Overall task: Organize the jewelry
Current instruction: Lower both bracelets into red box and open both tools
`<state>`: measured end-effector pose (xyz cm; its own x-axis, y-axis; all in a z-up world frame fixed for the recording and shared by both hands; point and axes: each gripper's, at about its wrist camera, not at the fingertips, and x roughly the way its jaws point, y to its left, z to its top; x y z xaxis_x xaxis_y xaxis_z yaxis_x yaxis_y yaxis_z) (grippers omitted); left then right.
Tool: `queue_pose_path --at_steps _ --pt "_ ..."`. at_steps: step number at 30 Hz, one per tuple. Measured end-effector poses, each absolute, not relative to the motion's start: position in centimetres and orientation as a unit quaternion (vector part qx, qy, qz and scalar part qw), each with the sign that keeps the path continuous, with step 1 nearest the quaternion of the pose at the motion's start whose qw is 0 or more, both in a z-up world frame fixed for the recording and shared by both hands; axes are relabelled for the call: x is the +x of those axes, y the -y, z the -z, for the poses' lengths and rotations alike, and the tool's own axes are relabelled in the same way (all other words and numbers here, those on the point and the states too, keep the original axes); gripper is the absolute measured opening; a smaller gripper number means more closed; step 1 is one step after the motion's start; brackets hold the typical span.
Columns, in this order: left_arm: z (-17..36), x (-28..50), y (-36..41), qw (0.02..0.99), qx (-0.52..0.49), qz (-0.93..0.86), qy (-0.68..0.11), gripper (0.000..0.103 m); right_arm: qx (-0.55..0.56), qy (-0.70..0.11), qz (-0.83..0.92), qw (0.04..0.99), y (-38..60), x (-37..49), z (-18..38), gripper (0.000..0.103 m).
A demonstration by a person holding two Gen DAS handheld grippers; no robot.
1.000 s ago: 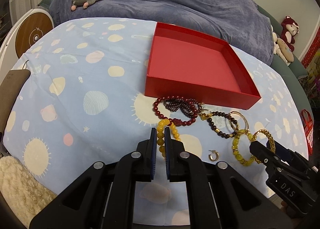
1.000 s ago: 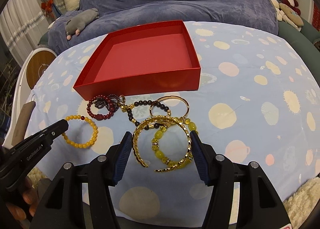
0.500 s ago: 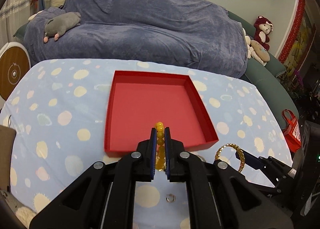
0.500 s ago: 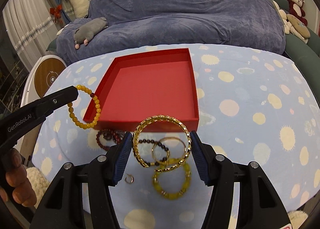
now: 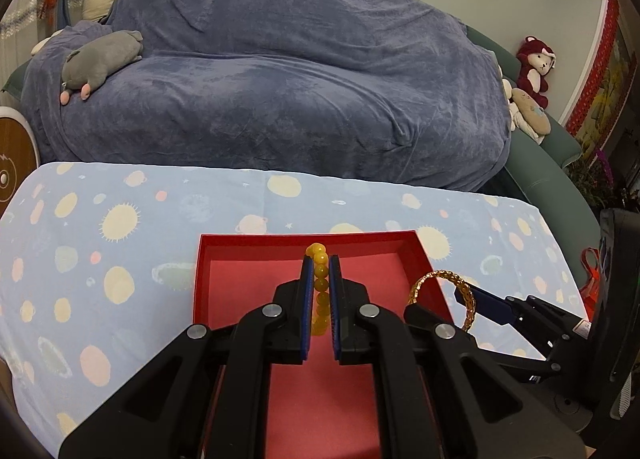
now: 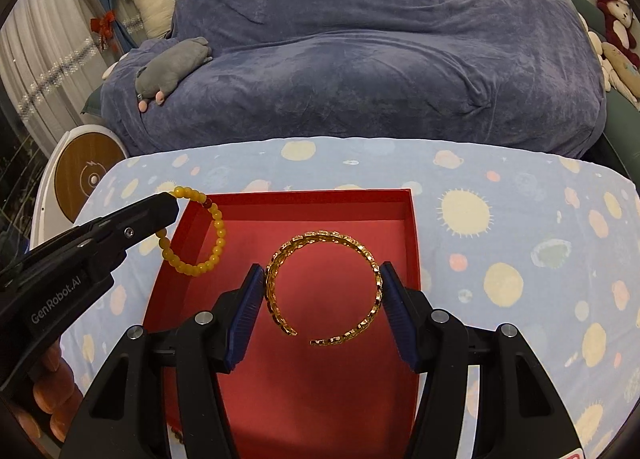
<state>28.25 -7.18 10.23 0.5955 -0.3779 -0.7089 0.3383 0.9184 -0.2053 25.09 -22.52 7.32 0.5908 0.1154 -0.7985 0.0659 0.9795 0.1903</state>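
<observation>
Left wrist: left gripper clamped on yellow bead bracelet, loop hanging edge-on between the pads, directly over the floor of the red box

Right wrist: right gripper pads pinch gold bangle across its width, ring flat-on above box centre, gap facing camera; drop is straight down for both

A glossy string of round yellow beads sits between ribbed blue pads on the matt black plastic left gripper, a shiny, textured gold metal open cuff spans the right gripper's pads, beneath both a matt red cardboard box on printed cloth.
</observation>
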Motion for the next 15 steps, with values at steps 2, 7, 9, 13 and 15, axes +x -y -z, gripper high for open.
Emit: queue_pose_path --at_steps 2,7,9,13,15 --pt "-8.9 29.8 7.1 0.89 -0.026 0.195 -0.412 0.007 0.1 -0.459 -0.015 0.883 22.5 26.7 -6.3 0.057" --pt "-6.2 32.4 6.9 0.884 -0.026 0.188 -0.428 0.007 0.096 -0.481 -0.016 0.872 22.4 29.8 -3.5 0.057" --pt "-5.4 32.9 7.0 0.881 -0.025 0.188 -0.433 0.007 0.095 -0.488 -0.014 0.867 22.5 30.5 -2.4 0.057" --pt "-4.1 33.8 7.3 0.879 -0.021 0.186 -0.44 0.007 0.1 -0.5 -0.007 0.86 22.9 31.2 -0.9 0.057" --pt "-3.7 34.0 7.4 0.879 -0.017 0.185 -0.44 0.008 0.098 -0.504 -0.003 0.858 22.9 31.5 -0.6 0.057"
